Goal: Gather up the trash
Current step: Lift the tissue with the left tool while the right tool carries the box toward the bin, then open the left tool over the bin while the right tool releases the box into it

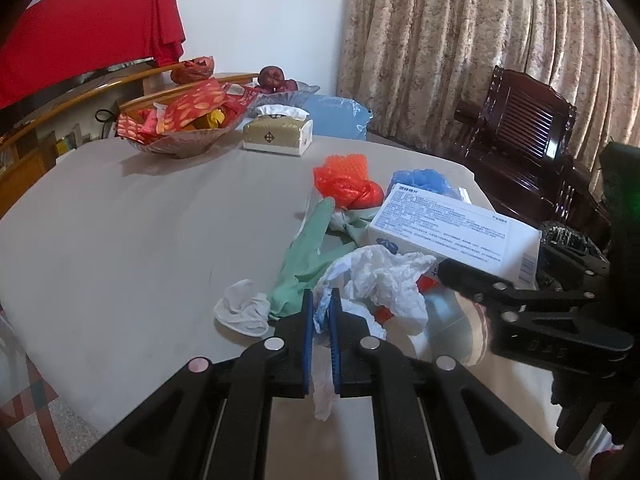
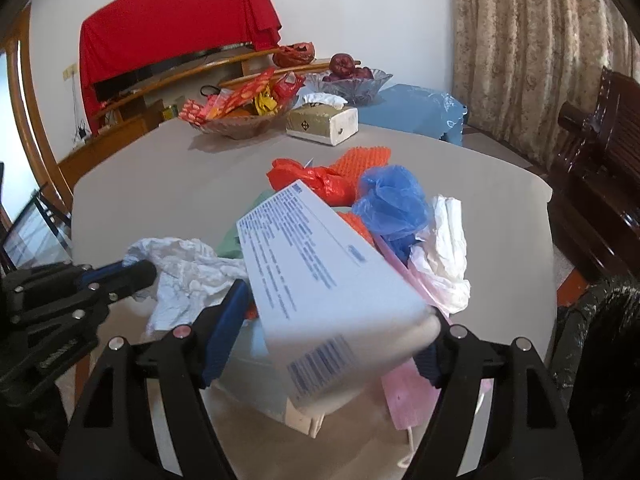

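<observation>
Left tongs (image 1: 321, 300) pinch crumpled white paper (image 1: 384, 276) at the desk's (image 1: 120, 240) near edge; right tongs (image 2: 328, 344) clamp the white carton (image 2: 320, 272) there. The thin paper could tear or slip loose.

I can't read the small blue print or barcode on the white box (image 1: 452, 232) I'm holding.

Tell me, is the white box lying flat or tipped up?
Tipped up. The right gripper holds the white box slanted above the table.
</observation>
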`<state>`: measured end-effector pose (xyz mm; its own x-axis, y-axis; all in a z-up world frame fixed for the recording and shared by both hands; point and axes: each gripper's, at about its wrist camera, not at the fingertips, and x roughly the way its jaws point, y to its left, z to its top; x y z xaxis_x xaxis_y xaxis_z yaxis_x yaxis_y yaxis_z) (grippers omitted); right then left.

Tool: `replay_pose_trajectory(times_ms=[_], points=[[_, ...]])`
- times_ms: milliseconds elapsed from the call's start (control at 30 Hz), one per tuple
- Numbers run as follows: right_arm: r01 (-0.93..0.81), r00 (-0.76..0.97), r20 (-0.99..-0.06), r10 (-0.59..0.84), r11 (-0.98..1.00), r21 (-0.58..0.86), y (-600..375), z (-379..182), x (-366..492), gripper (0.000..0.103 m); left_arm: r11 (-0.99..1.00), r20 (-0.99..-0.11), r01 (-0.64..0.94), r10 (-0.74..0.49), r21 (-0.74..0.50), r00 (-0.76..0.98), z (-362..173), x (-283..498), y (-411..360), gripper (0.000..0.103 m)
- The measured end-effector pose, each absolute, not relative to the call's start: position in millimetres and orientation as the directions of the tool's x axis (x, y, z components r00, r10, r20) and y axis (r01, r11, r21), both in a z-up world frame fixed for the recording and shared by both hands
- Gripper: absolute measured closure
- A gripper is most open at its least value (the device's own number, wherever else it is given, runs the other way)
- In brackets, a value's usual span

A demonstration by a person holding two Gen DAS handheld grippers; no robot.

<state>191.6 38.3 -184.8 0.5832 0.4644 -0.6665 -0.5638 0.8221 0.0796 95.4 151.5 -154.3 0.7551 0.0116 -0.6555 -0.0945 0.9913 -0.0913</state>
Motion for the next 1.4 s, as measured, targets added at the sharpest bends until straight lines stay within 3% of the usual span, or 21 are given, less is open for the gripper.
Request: replay_pose_trajectory(times_ms=[133, 433, 767, 1133, 1400], points=[[-0.569, 0.577, -0.650, 0.494, 0.814, 0.115, 30.2, -179.2, 189.6, 0.046, 0.992, -0.645, -0.089, 0.010, -0.091, 0.764, -147.4, 93.6, 152.2, 0.096], [-0.524, 0.678, -0.522, 0.517, 0.838, 0.149, -23.8, -119.5, 169.8, 0.048, 0.994, -0.567, -0.013, -0.049, -0.105, 0.822, -102.7, 93.4, 131.0, 0.096], [-0.323, 0.801, -0.478, 0.361, 0.932, 0.163, -145.5, -90.5, 142.7, 0.048, 0.965, -0.543, 0.233, -0.263, -0.124, 0.798, -83.1, 119.0, 33.4, 0.096], [0.016, 0.821, -0.569, 0.057, 0.992, 0.124, -276.7, -140.2, 120.4, 0.048, 0.866, -0.552, 0.488, -0.462, -0.111, 0.694, -101.5, 143.0, -109.4, 0.096], [0.121, 0.729, -0.685, -0.002, 0.985, 0.126, -305.5, -197.8, 117.0, 0.046, 0.815, -0.647, 0.568, -0.495, -0.115, 0.580, -142.3, 153.1, -171.7, 0.095]])
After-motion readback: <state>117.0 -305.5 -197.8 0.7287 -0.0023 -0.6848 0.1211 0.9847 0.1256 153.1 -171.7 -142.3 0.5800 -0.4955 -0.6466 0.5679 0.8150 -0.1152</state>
